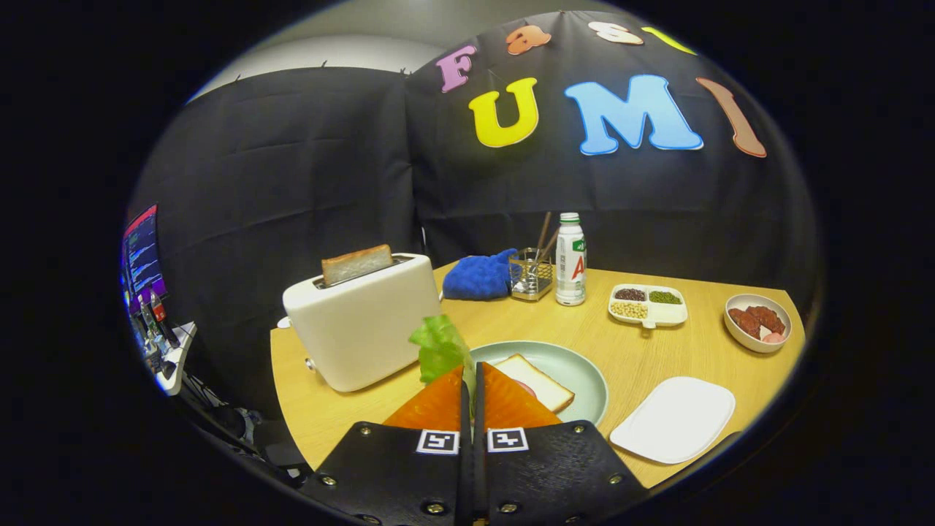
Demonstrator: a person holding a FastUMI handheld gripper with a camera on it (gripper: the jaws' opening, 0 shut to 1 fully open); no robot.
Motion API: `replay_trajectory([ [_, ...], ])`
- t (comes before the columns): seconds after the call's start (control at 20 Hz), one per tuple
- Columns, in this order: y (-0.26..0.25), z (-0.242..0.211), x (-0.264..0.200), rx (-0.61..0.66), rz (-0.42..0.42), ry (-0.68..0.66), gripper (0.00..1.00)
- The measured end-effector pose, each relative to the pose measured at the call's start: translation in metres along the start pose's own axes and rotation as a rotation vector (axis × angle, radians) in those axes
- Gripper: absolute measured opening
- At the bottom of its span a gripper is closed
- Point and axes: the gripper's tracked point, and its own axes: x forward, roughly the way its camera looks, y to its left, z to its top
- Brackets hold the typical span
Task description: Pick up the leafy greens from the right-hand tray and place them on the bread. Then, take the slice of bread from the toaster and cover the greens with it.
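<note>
My gripper (472, 376) is clamped on the greens (440, 347) — both fingers pressing — just above the plate (584, 369), where bread (537, 381) lies; another slice (357, 264) stands in the toaster (361, 321).

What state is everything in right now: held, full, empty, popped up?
gripper: fingers shut on the leafy greens
leafy greens: held, lifted above the table
toaster: upright, slice of bread sticking up from its slot
plate: holds one bread slice, uncovered
white tray: empty
bottle: upright, capped
divided dish: beans in three sections
bowl: holding food
</note>
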Motion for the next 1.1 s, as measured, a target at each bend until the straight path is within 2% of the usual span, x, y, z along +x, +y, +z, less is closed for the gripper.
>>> replay_trajectory([
  [0.25,-0.031,-0.020,0.011,-0.033,-0.094,0.050,0.00],
  [0.55,-0.039,-0.036,0.024,-0.056,-0.123,0.084,0.00],
  [0.7,-0.053,-0.044,0.027,-0.106,-0.166,0.119,0.01],
  [0.8,-0.061,-0.049,0.025,-0.128,-0.196,0.131,0.07],
  [0.85,-0.062,-0.050,0.026,-0.131,-0.204,0.127,0.21],
  [0.95,-0.066,-0.046,0.023,-0.134,-0.223,0.104,0.29],
  [1.05,-0.071,-0.036,0.018,-0.154,-0.257,0.055,0.46],
  [1.1,-0.071,-0.029,0.013,-0.169,-0.277,0.026,0.49],
])
